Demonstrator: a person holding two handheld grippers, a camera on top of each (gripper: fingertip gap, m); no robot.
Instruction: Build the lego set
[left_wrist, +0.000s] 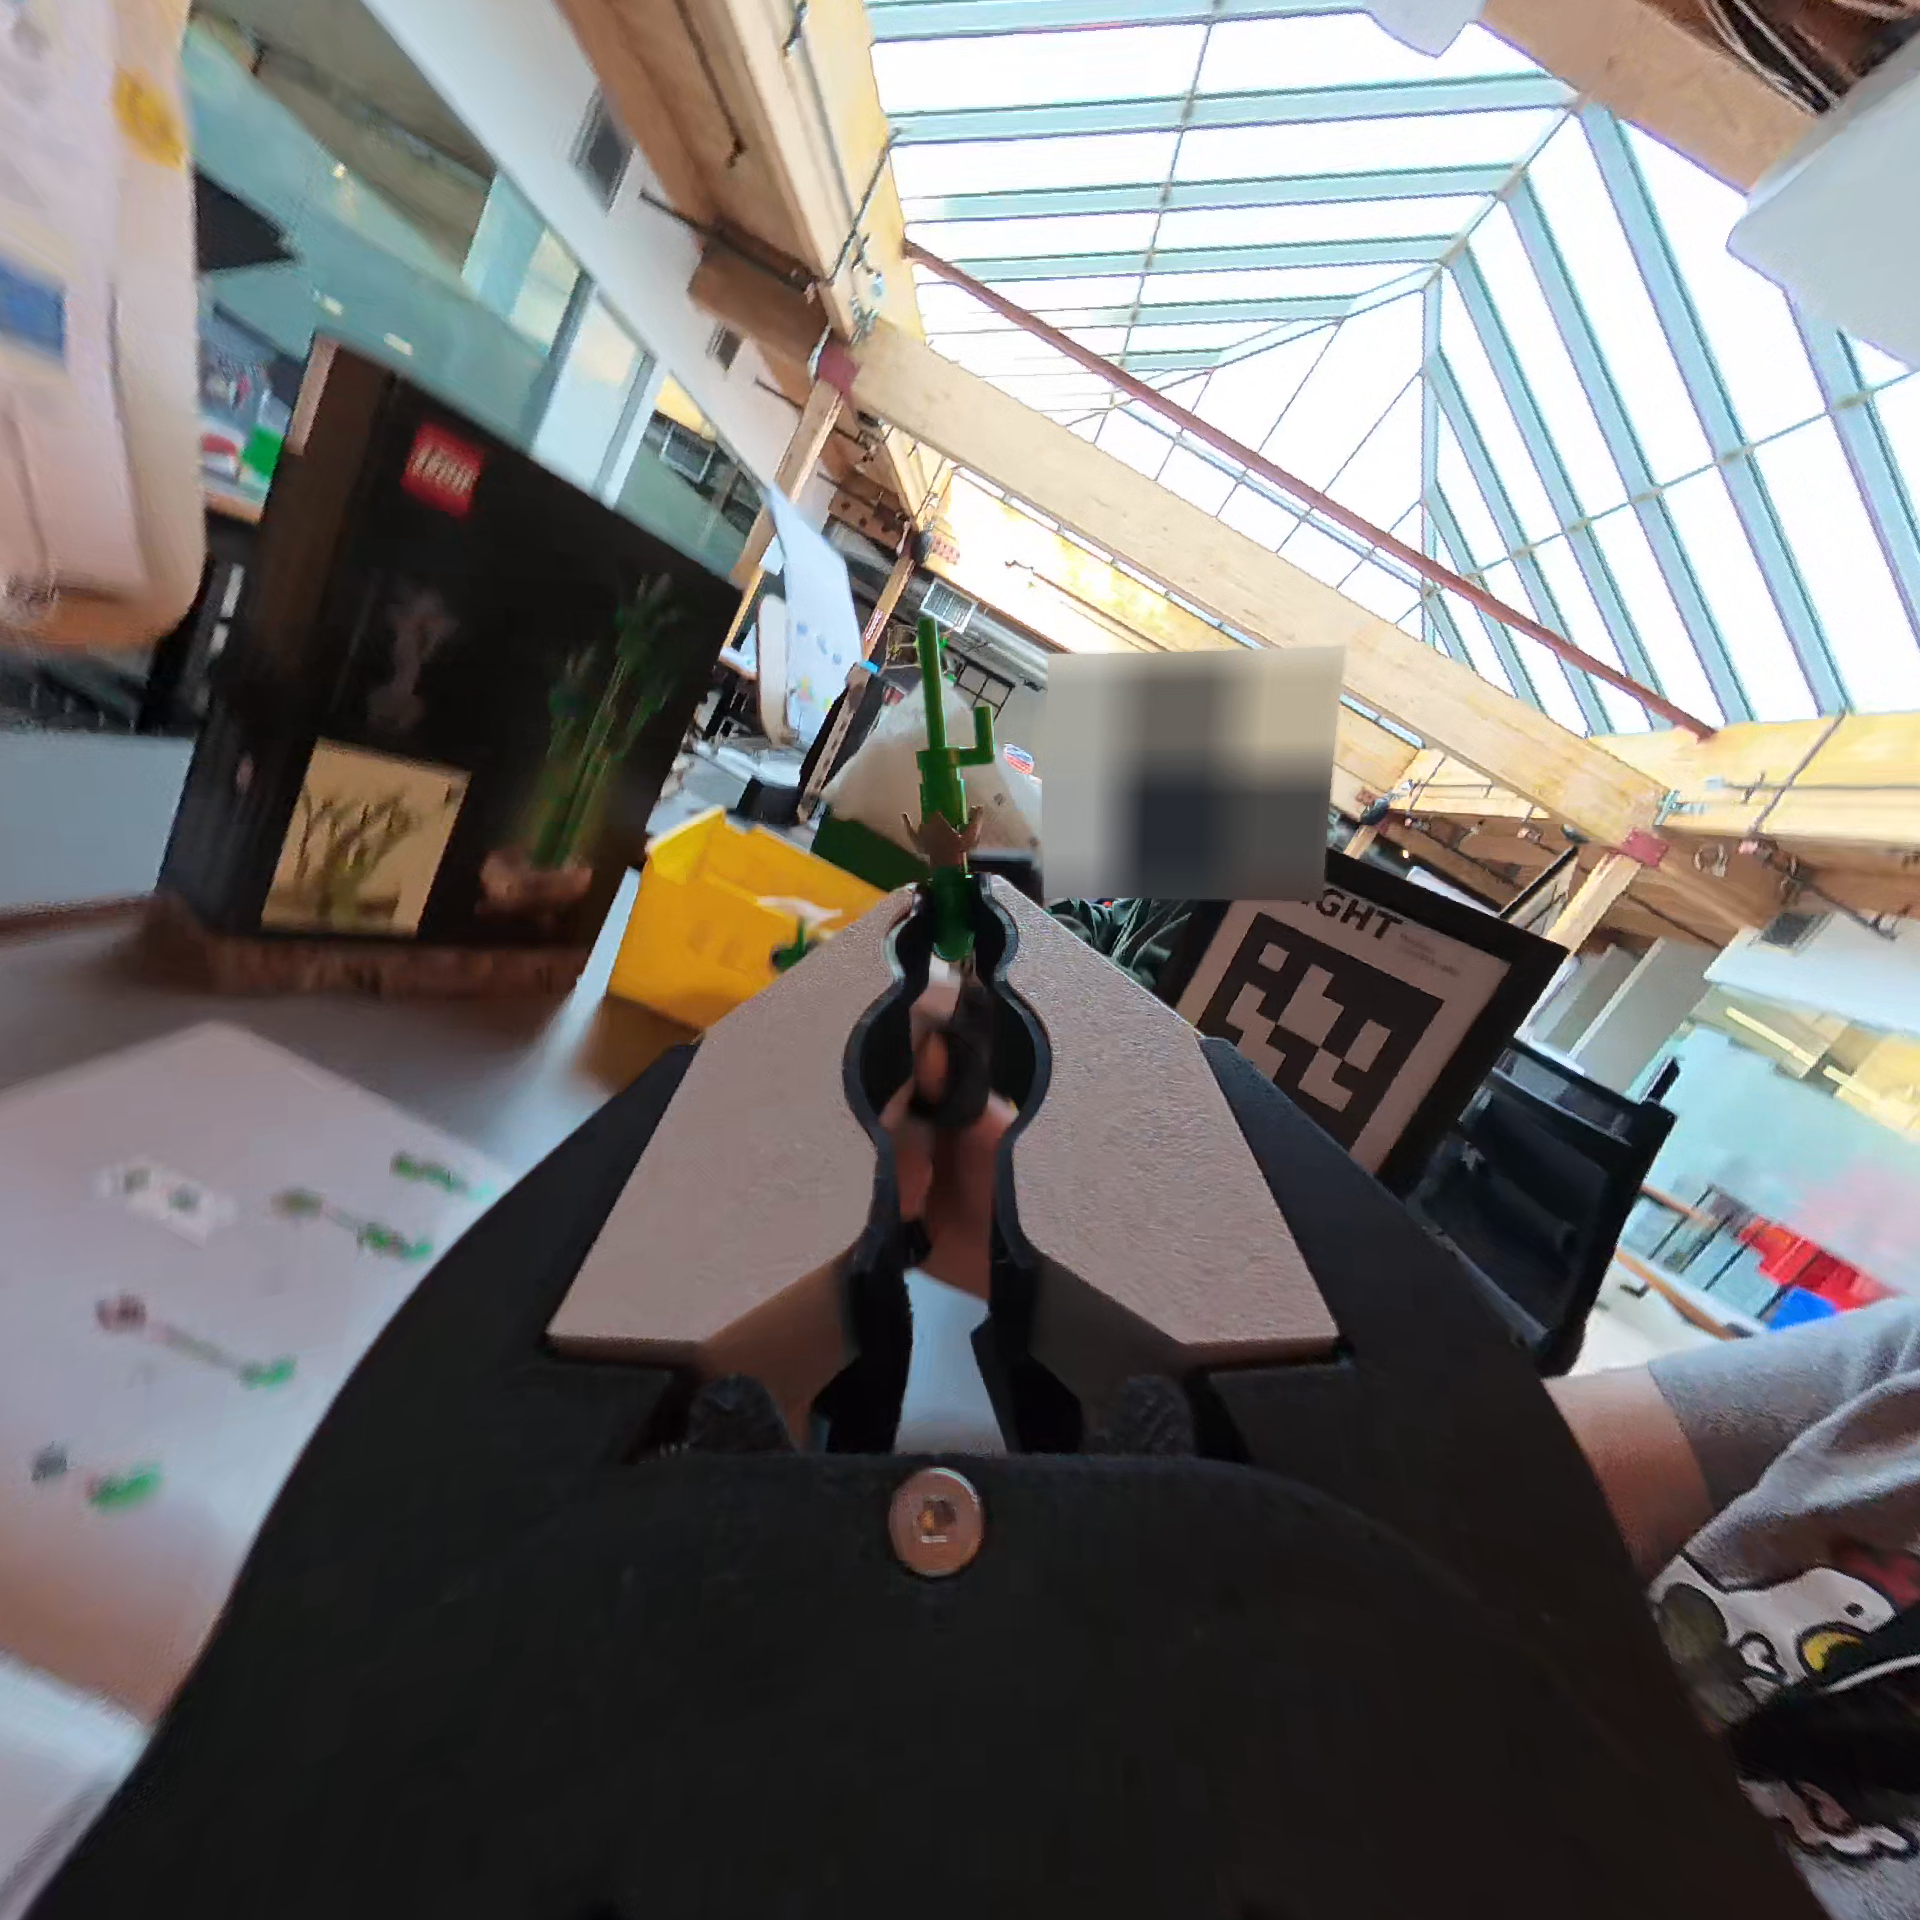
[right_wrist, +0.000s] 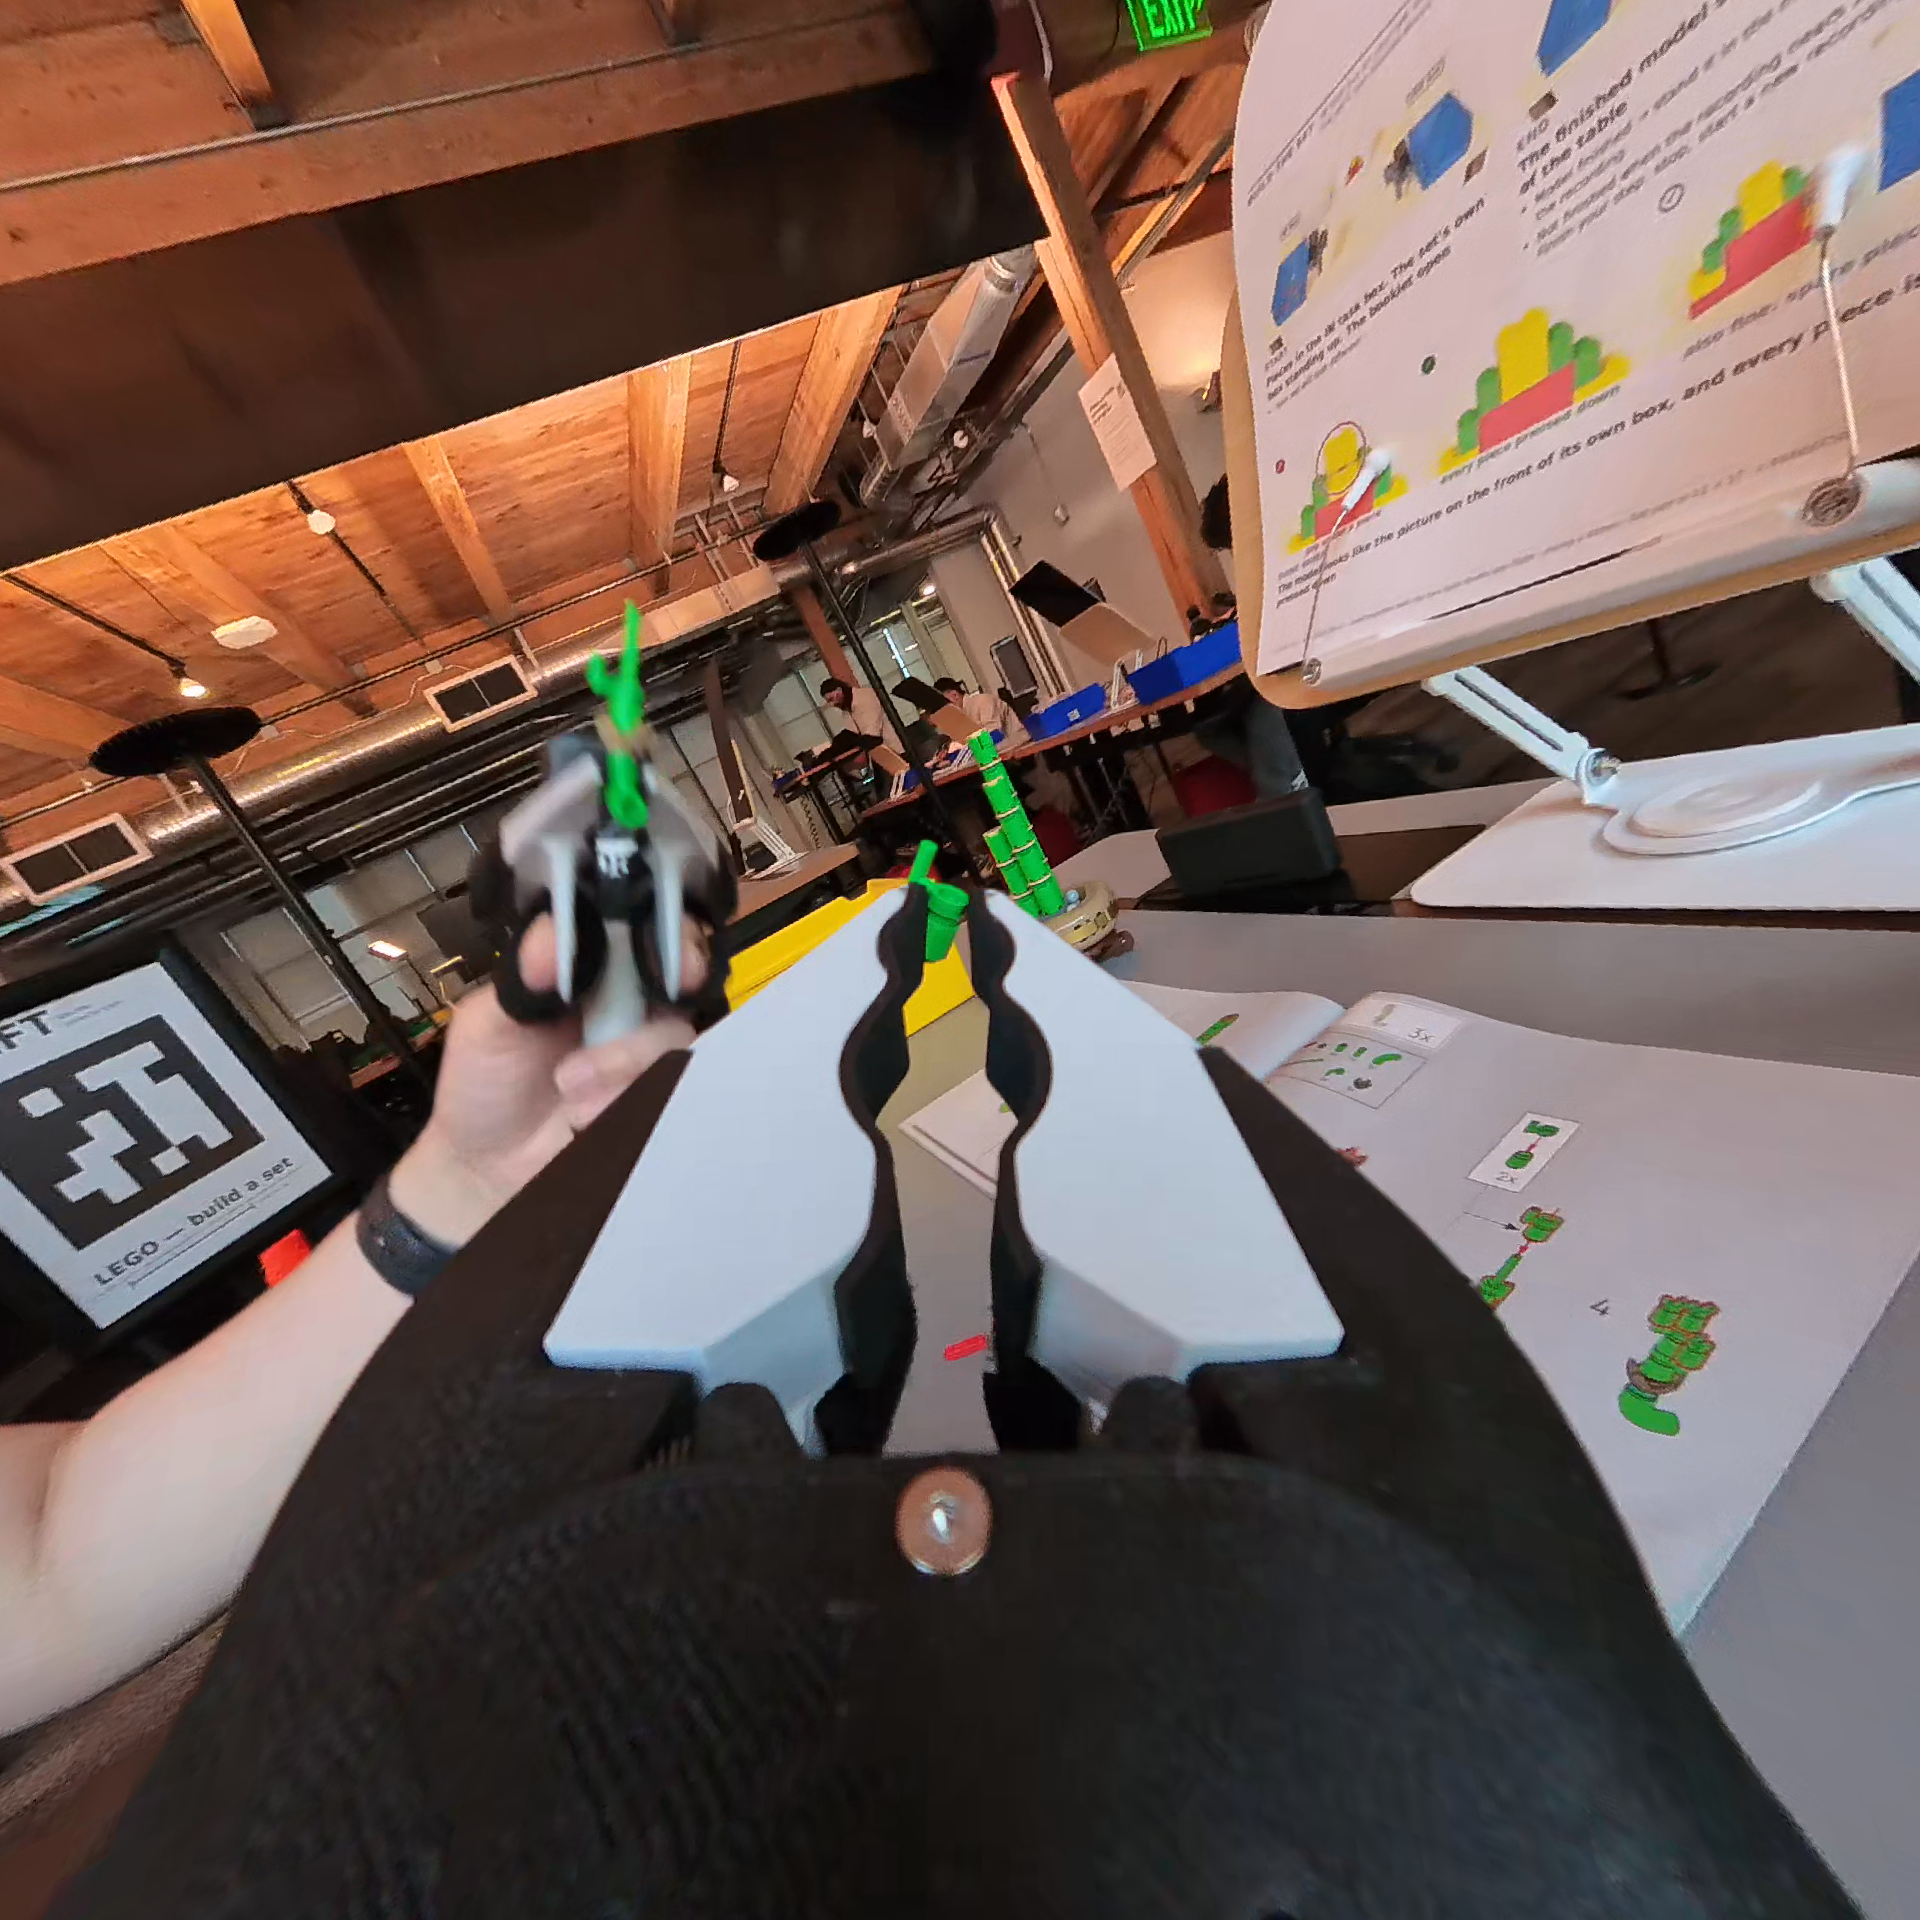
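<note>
My left gripper (left_wrist: 952, 902) is shut on a green bamboo stalk piece (left_wrist: 948, 748) with a brown leaf collar, held upright in the air. It also shows in the right wrist view (right_wrist: 620, 774), up and to the left of my right gripper. My right gripper (right_wrist: 943, 914) is shut on a small green cylinder piece with a stem (right_wrist: 938, 902), tilted at its tips. A partly built green bamboo model (right_wrist: 1013, 831) stands on a round base on the table beyond the right gripper.
A yellow parts bin (left_wrist: 727, 914) and the black set box (left_wrist: 436, 675) stand on the table. The open instruction booklet (right_wrist: 1507, 1195) lies at the right. A tag sign (left_wrist: 1340, 1029) stands upright. A guide sheet on a stand (right_wrist: 1558, 312) hangs at the upper right. The left gripper's tips are roughly 11 cm from the right gripper's.
</note>
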